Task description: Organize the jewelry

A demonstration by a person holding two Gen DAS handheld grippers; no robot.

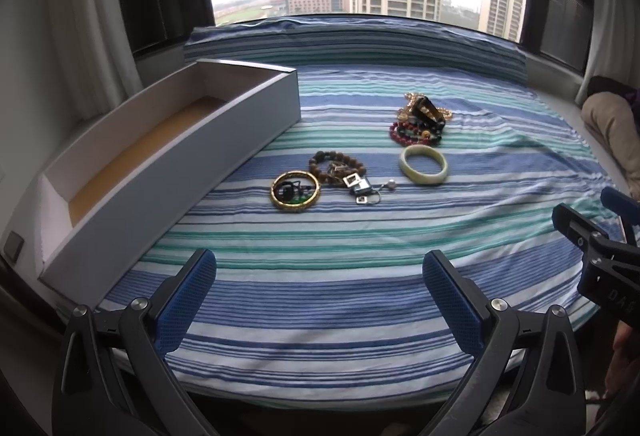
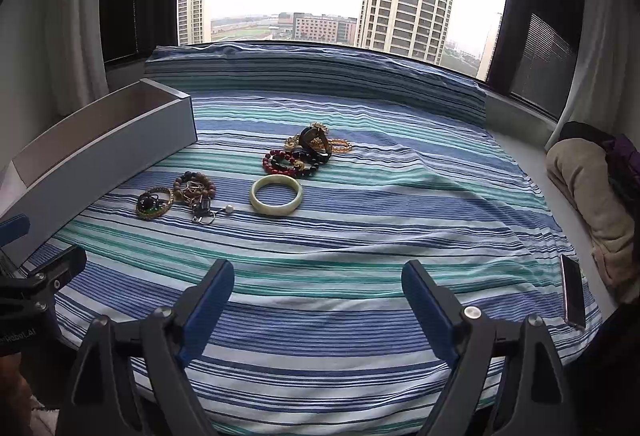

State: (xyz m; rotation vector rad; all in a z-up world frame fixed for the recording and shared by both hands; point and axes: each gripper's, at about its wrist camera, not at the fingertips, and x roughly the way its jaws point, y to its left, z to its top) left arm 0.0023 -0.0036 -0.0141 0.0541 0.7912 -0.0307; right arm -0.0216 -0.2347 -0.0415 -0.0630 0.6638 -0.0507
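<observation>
- The long box (image 1: 172, 156) lies far left on the striped bed (image 1: 360, 256), empty; its light wall may shift if I bump it.
- My left fingers (image 1: 320, 296) gape wide, holding nothing; the gold bangle (image 1: 296, 191) overlaps tangled beads and could drag them along.
- My right fingers (image 2: 318, 300) are equally spread and empty; the smooth jade bangle (image 2: 276, 195) may slip.
</observation>
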